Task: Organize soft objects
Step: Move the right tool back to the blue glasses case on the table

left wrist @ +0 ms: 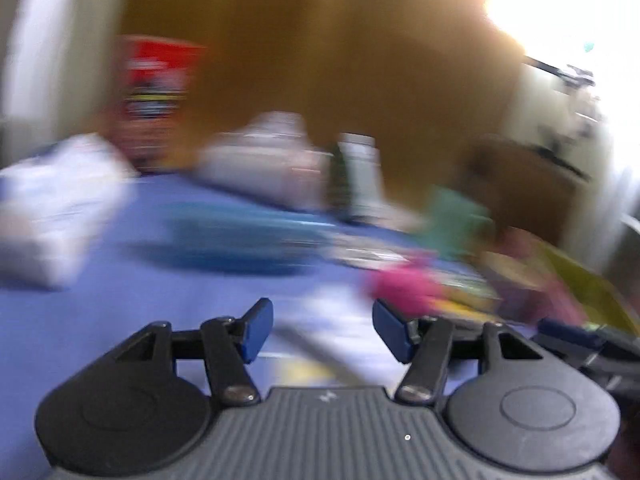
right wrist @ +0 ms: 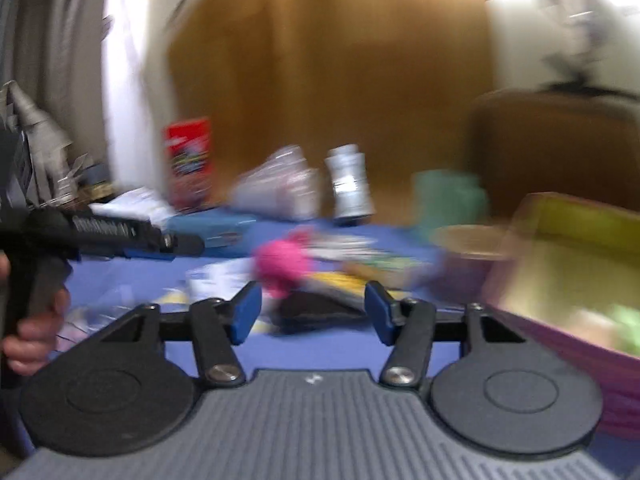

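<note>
Both my left claw point(left wrist: 323, 330) and right claw point(right wrist: 313, 312) are released, holding nothing, above the blue cloth-covered table point(right wrist: 340, 344); a fluffy pink soft ball point(right wrist: 282, 266) lies ahead.

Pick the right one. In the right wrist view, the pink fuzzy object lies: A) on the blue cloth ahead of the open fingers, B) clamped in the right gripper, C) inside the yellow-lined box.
A: the pink fuzzy object sits on the blue cloth, beyond the open, empty right gripper.

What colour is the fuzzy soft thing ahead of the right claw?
Bright pink: the fuzzy thing, clearest in the right wrist view.
</note>
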`<state>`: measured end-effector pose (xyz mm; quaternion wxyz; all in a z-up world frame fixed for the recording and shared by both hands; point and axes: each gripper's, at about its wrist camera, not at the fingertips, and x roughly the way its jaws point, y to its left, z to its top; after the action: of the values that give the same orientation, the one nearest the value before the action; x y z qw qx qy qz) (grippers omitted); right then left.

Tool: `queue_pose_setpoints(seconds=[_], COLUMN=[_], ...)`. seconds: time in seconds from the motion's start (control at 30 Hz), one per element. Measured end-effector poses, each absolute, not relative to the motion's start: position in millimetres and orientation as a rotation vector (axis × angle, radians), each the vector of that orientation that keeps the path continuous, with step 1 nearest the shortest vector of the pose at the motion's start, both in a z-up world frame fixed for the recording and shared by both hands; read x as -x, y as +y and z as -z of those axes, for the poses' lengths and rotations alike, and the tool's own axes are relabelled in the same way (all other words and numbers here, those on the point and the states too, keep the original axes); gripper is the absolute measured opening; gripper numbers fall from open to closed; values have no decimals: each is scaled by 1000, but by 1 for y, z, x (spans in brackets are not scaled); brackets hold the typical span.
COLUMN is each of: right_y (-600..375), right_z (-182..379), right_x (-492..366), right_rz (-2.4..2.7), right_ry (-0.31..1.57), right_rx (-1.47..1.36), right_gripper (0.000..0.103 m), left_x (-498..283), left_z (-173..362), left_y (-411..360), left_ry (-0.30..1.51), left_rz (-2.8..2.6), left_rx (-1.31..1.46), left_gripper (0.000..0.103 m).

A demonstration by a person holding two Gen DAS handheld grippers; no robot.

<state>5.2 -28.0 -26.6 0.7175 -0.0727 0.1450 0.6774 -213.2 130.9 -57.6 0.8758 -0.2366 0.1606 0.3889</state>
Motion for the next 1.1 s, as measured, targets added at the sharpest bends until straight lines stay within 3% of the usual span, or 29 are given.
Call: queue_pose_setpoints(seconds=[0.13,0.23,0.37,0.5,0.6,0.67,0.73,0.93,1.1], right_y=[66,132,194,227,236,224,204,145,133], right_z=[8,-1,-3,4,8,10,11,11,1], right_x=[14,19,14,19,33,48,64,112,122], right_rz=[-1612,-1646,-1697,-1756,-1758,-1793,-1837,-1972,-1883], right_ry=[431,489,609,643,639,597,529,438,339], right_rx=[176,209,290,409,513,566,598,674,595], right_gripper=[60,81,92,92,77,59,58,59,76], left_x=[251,260,283,292,299,305,313,332,336], left_z=[77,83,92,94,92,92,93,98,100], left_y=[160,171,180,182,179,179,177,173,173], left_ry=[264,207,134,78,30,-23,-78,-180,-215], left_rz=[-869,-846,-816,-810,-812,-804,-806,-805,-842], left_rx=[642,737,808,829,824,827,840,903,922], left_gripper=[56,56,59,64,64,67,74,75,75])
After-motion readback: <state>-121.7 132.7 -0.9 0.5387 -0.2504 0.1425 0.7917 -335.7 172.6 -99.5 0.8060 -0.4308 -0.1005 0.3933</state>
